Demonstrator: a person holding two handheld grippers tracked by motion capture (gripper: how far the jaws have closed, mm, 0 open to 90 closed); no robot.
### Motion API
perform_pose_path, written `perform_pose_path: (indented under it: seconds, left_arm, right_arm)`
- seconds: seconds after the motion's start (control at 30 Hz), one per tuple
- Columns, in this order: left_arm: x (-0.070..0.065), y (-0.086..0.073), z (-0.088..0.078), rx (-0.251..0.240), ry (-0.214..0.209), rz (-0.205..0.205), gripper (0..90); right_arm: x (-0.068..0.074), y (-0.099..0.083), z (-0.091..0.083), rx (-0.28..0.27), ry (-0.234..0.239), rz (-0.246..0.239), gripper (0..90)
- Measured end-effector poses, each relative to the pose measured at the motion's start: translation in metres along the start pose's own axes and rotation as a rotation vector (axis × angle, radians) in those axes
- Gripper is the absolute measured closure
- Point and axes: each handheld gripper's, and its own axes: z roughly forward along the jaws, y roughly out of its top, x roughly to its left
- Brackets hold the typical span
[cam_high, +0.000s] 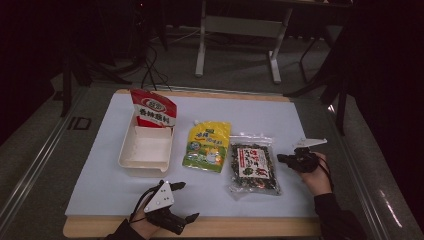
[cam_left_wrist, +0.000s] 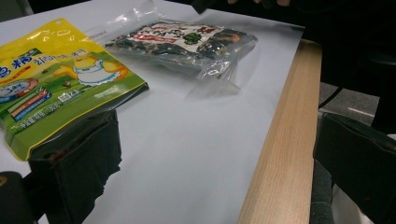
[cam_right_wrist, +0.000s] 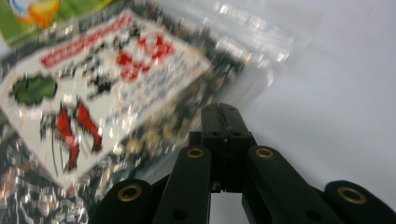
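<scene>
Nearest the high camera, at the table's near wooden edge (cam_high: 240, 227), the left gripper (cam_high: 182, 202) rests in the person's left hand, its grey three-cornered plate (cam_high: 160, 196) facing up and its two black jaws spread wide with nothing between them; in the left gripper view one jaw rises at the lower left and the other at the far right, with bare white sheet (cam_left_wrist: 187, 154) and the wooden edge between them. Across the table, the right gripper (cam_high: 281, 158) is held in the person's right hand (cam_high: 316, 172), pointing toward the clear packet of dark dried food (cam_high: 253, 167), its tip just beside the packet's right edge. Its jaws are pressed together and grip nothing, as the right gripper view shows: the two black pads (cam_right_wrist: 219, 122) meet in a single block above the packet's clear margin, while the packet's red-and-white label (cam_right_wrist: 100, 88) blurs beyond them. The packet lies flat on the white sheet, right of the middle. Just to its left lies a yellow and green pouch (cam_high: 207, 146), also flat, and left of that stands a cream tray (cam_high: 129, 159) with a red and white bag (cam_high: 153, 108) leaning upright at its far end.
</scene>
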Motion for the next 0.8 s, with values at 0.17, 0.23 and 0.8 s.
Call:
perform_pose_path:
  seconds: [0.17, 0.23, 0.8]
  left_arm:
    - [0.0, 0.0, 0.0, 0.003, 0.001, 0.003, 2.1]
    - [0.0, 0.0, 0.0, 0.004, 0.001, 0.002, 2.0]
    - [0.0, -0.001, 0.0, 0.006, 0.003, 0.0, 2.0]
  right_arm:
    - [-0.003, 0.019, -0.004, -0.039, -0.019, -0.008, 90.0]
    - [-0.006, 0.025, -0.001, -0.04, -0.026, -0.006, 90.0]
    - [-0.038, 0.056, 0.031, -0.02, -0.084, 0.032, 84.8]
